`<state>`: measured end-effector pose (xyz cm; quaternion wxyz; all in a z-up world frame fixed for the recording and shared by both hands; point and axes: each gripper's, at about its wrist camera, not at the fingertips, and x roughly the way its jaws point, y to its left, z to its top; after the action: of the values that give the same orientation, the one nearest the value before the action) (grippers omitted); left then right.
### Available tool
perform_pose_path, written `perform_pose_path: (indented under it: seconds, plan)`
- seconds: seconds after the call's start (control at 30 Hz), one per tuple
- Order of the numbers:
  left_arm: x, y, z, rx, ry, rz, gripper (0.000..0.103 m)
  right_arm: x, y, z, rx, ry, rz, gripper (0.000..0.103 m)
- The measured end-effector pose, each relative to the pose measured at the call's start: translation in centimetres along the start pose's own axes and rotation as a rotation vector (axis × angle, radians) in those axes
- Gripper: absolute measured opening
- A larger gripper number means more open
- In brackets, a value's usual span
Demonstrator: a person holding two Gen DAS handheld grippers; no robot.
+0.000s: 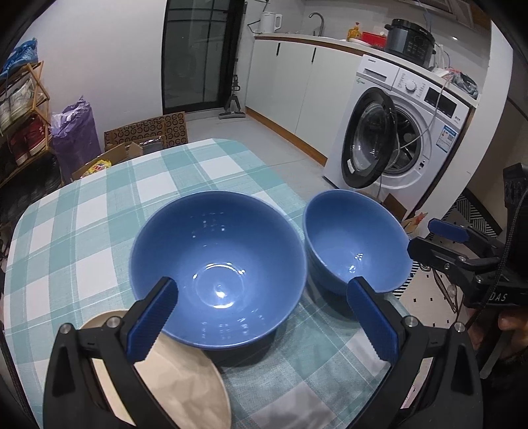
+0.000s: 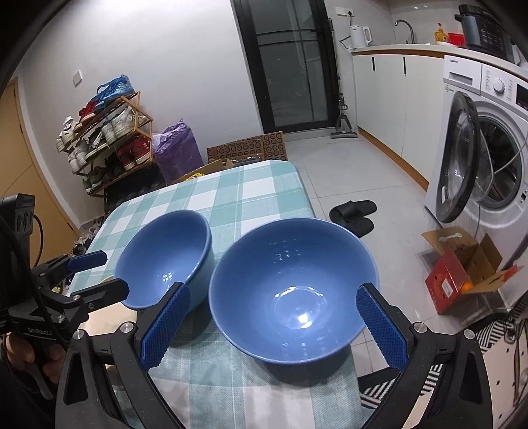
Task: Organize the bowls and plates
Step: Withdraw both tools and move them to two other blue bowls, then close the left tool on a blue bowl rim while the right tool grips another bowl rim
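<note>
Home kitchen-laundry area: front-loading washing machine (image 1: 401, 132) with door open, white cabinets (image 1: 290, 89) under a counter with faucet (image 1: 317, 20) and kettle (image 1: 270, 22), crowded shoe rack (image 2: 109, 132), slippers (image 2: 354, 214) on tiled floor.

We see two glossy blue bowls, a big bowl (image 1: 217, 270) and a small bowl (image 1: 354, 241), on a worktop (image 1: 99, 211) checked in teal and white. Beneath our left hand-held gripper (image 1: 264, 316), black with blue ridged pads, lies a pale beige plate (image 1: 184, 376).
</note>
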<state>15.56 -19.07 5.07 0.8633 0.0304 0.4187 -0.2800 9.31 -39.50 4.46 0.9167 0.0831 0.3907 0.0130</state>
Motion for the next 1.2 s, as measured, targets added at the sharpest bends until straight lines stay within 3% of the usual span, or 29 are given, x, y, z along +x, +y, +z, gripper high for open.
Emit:
perform_pose_path:
  seconds: [0.43, 0.5, 0.77, 0.87, 0.97, 1.2]
  plan:
    - [0.6, -3.2, -0.1, 0.062, -0.006, -0.049, 0.094, -1.0, -2.9, -1.2, 0.045, -0.008, -0.030, 0.102]
    - [0.6, -3.6, 0.0, 0.073, -0.008, -0.060, 0.082, -1.1, -3.2, -1.4, 0.050, -0.012, -0.029, 0.102]
    - [1.0, -5.2, 0.1, 0.104, 0.011, -0.089, 0.070, -1.5, -4.3, -1.6, 0.070, -0.025, -0.010, 0.102]
    - [1.4, -5.6, 0.1, 0.099, 0.023, -0.113, 0.056, -1.6, -4.7, -1.7, 0.075, -0.029, -0.004, 0.102]
    - [1.8, -5.9, 0.0, 0.091, 0.035, -0.137, 0.050, -1.5, -4.8, -1.8, 0.071, -0.025, -0.005, 0.101]
    - [2.5, -7.0, -0.2, 0.100, 0.057, -0.152, 0.047, -1.4, -5.5, -2.2, 0.077, -0.017, -0.006, 0.083]
